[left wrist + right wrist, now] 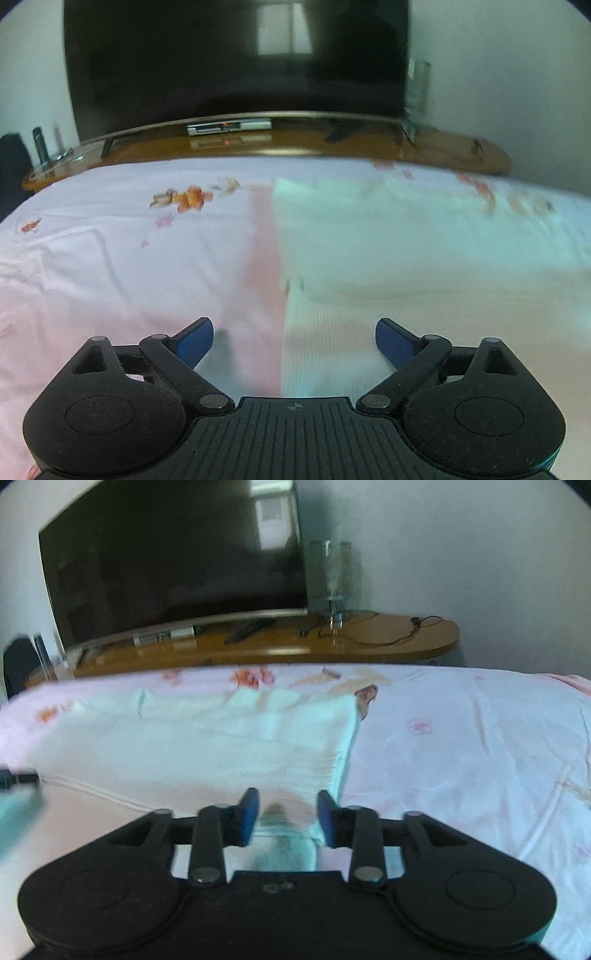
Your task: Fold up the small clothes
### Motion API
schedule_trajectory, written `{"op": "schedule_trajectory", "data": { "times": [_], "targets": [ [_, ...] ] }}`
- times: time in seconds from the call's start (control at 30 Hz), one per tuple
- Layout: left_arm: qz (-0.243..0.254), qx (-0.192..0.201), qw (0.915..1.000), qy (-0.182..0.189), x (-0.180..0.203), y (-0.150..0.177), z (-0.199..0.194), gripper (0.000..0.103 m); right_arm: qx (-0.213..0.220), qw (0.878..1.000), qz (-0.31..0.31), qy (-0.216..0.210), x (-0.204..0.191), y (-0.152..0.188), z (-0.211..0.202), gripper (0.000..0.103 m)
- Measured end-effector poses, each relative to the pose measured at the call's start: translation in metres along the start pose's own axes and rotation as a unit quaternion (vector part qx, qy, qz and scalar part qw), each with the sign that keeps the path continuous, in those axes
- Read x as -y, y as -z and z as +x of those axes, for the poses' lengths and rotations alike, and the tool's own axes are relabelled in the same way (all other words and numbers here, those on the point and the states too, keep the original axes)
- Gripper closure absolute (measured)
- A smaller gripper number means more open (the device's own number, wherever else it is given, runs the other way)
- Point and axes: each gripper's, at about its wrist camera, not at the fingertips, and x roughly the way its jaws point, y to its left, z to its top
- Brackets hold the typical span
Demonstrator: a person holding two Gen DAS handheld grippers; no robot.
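While the pale mint ribbed knit garment (207,738) lies flat on the pink floral bedsheet (461,738), the right gripper (286,814), half-spread with a fold bunched between its fingers, should close firmly before lifting, and the left gripper (294,341), spread wide above the garment's left edge, should pinch there.

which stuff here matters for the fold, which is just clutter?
Job:
- pale mint garment, spread on the floral bedsheet
- left gripper, open above the garment's left edge
- right gripper, part open, cloth between its fingers

Clutter:
- TV
- wooden shelf
- glass lamp
- black cable
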Motion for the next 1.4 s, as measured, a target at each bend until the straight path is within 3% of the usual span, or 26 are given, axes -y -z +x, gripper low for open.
{"op": "schedule_trajectory", "data": {
  "times": [0.03,0.1,0.37,0.6,0.83,1.1,1.17,1.27,1.3,1.33,1.4],
  "targets": [
    [0.01,-0.008,0.9999,0.002,0.001,0.009,-0.006,0.009,0.002,1.0,0.001,-0.005,0.004,0.003,-0.008,0.047],
    [0.019,0.001,0.9998,0.003,0.0,0.024,-0.023,0.009,0.002,1.0,0.001,-0.013,0.011,0.012,-0.026,0.044],
    [0.031,-0.006,0.9995,-0.003,-0.005,0.056,-0.075,0.003,-0.024,0.999,0.025,0.013,0.022,0.064,-0.103,0.044],
    [0.06,-0.008,0.9982,0.009,-0.007,0.087,-0.134,0.003,-0.031,0.997,0.065,0.015,0.002,0.094,-0.159,0.042],
    [0.037,-0.009,0.9991,0.019,-0.018,0.116,-0.172,0.003,-0.037,0.996,0.083,0.008,-0.019,0.113,-0.193,0.042],
    [-0.032,-0.035,0.9967,0.065,-0.049,0.166,-0.211,0.003,-0.066,0.992,0.107,0.009,-0.025,0.152,-0.228,0.042],
    [-0.055,-0.047,0.9938,0.084,-0.059,0.177,-0.218,0.004,-0.072,0.99,0.122,0.008,-0.023,0.163,-0.238,0.042],
    [-0.109,-0.062,0.9843,0.124,-0.074,0.194,-0.229,0.027,-0.08,0.985,0.152,-0.002,-0.02,0.178,-0.25,0.042],
    [-0.128,-0.065,0.9801,0.138,-0.079,0.198,-0.23,0.028,-0.086,0.982,0.166,-0.013,-0.019,0.184,-0.252,0.045],
    [-0.153,-0.067,0.974,0.154,-0.085,0.203,-0.232,0.028,-0.092,0.979,0.178,-0.026,-0.018,0.189,-0.254,0.052],
    [-0.22,-0.076,0.9521,0.198,-0.1,0.212,-0.231,0.028,-0.1,0.972,0.209,-0.044,-0.017,0.2,-0.256,0.055]
  ]
}}
